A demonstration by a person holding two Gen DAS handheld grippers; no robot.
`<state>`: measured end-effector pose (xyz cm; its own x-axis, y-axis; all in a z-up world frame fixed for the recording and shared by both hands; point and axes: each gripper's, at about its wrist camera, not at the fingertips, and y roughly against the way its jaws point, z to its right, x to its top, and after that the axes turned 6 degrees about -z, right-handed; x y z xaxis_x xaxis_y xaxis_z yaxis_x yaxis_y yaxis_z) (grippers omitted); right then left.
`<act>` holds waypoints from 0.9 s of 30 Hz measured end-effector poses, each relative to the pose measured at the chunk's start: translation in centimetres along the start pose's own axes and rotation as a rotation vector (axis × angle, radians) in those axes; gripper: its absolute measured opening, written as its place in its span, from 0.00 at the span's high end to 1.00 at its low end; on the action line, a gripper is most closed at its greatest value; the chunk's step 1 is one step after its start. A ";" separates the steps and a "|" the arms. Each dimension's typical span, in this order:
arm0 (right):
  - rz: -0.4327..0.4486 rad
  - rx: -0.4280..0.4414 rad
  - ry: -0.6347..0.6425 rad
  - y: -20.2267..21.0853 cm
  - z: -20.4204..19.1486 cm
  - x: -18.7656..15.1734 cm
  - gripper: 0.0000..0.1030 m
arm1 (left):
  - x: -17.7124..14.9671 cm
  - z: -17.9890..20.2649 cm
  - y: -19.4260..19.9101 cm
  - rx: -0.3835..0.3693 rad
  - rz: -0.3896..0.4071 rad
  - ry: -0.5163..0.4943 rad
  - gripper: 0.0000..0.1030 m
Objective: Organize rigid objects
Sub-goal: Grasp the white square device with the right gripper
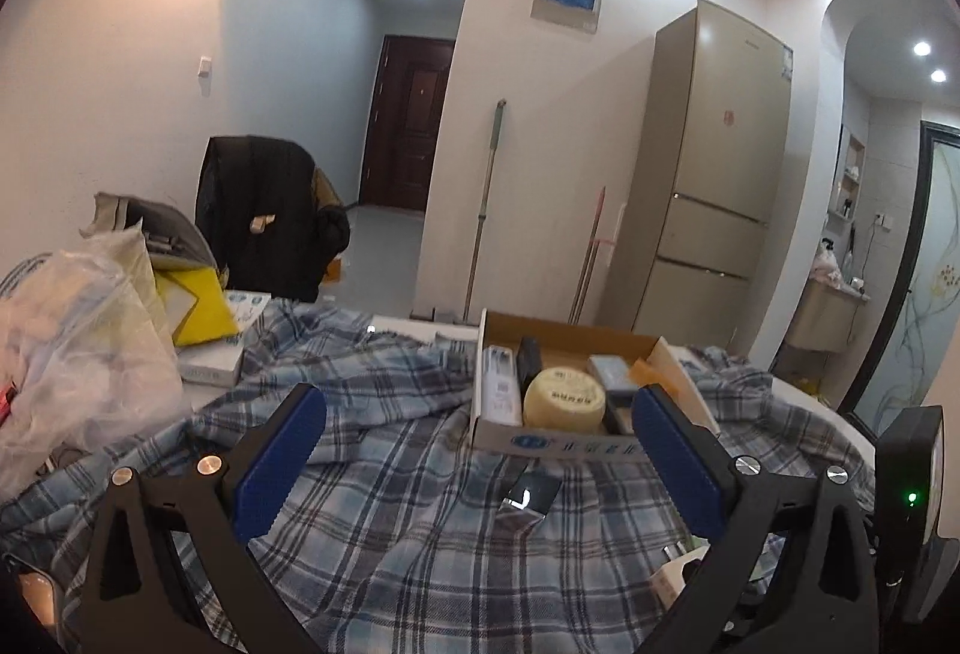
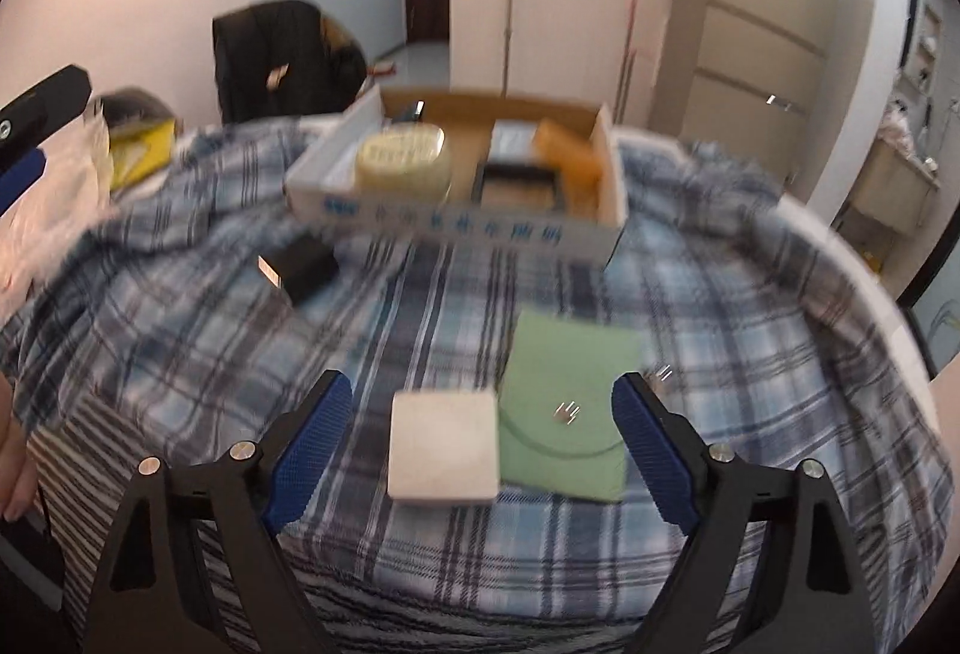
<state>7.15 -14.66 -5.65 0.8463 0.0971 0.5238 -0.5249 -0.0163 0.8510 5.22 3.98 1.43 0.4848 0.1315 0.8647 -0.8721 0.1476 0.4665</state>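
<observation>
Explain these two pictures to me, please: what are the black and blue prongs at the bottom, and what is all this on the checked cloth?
The prongs are two hand-held grippers, one in each of a person's hands, each with a camera looking along its fingers. One picture comes from the left gripper, the other from the right gripper. Both stand open and hold nothing. On the plaid cloth sits a cardboard box already holding a round yellowish tin and other small items. Still loose on the cloth are a white square box, a green pouch beside it, and a small black item.
</observation>
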 end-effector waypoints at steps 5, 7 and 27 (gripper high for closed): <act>-0.069 0.018 -0.003 -1.7 0.1 -0.5 0.24 | -1.1 0.5 -1.9 0.014 -0.062 -0.022 0.00; -0.087 0.014 -0.009 -2.0 0.3 -0.6 0.32 | -1.4 0.8 -2.1 0.017 -0.070 -0.040 0.00; -0.104 0.016 0.016 -2.5 -0.2 -1.0 0.56 | -2.0 0.9 -3.7 0.051 -0.083 -0.059 0.00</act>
<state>7.61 -14.53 -8.28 0.8946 0.1147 0.4319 -0.4325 -0.0211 0.9014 7.40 2.29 -1.81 0.5517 0.0627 0.8317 -0.8323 0.1054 0.5441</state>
